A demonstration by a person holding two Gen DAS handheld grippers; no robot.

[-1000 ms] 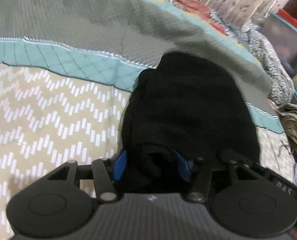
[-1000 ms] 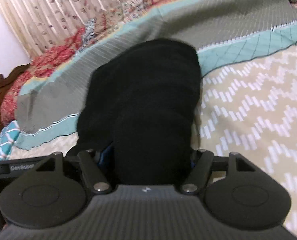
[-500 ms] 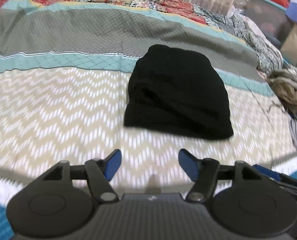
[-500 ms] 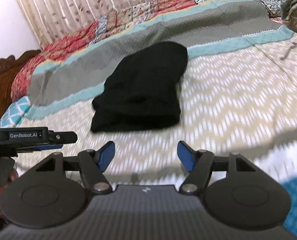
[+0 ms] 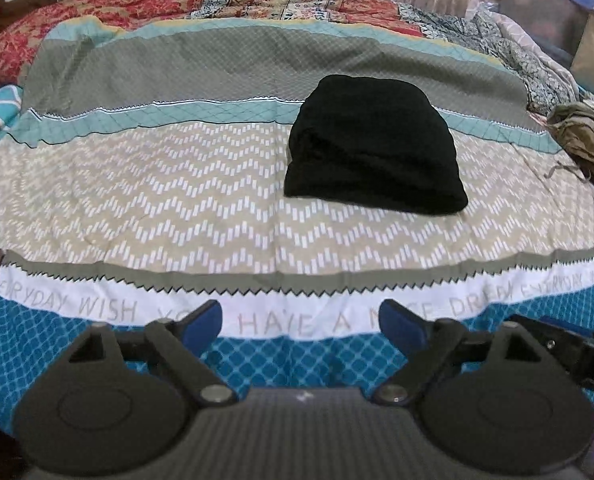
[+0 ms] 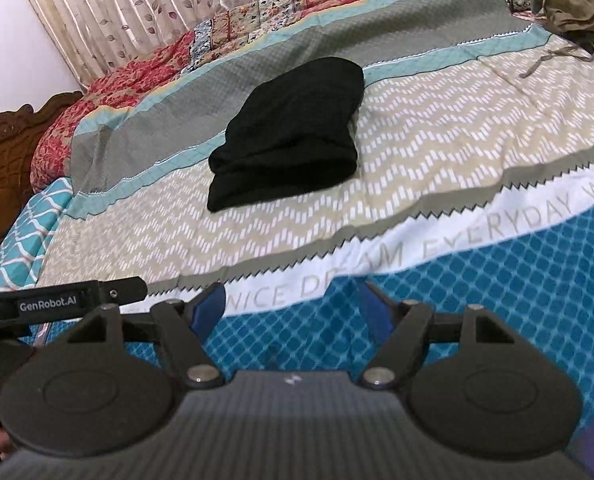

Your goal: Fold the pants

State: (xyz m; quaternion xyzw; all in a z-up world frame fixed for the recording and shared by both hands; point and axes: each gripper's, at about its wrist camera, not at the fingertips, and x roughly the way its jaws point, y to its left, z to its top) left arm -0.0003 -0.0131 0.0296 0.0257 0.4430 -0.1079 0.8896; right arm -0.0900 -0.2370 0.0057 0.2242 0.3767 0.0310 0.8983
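Black pants (image 5: 373, 144), folded into a compact, rounded bundle, lie on a patterned bedspread (image 5: 177, 200), straddling the line where its beige chevron band meets a teal quilted stripe. Measured from that bundle, both handheld tools sit well apart on the near side, over the bedspread's blue diamond-print border and the white strip of printed lettering. The left gripper (image 5: 299, 320) has its 2 blue-tipped fingers (image 5: 203, 318) spread wide and still opening, with nothing between them but bedding below. The right gripper (image 6: 289, 308) is likewise parted and opening, its blue fingers (image 6: 211, 308) empty; in its view the bundle lies ahead and slightly to the left, and the black body of the other tool, marked "GenRobot.AI", shows at the left edge. Beyond the pants, a grey-green band of the bedspread runs toward a red and floral quilt (image 5: 97, 4) and a pleated, leaf-print curtain (image 6: 137, 4). A heap of olive-brown clothing (image 5: 585, 136) rests to the right of the bundle, near the bed's edge, and a carved wooden headboard (image 6: 5, 168) stands far to its left.
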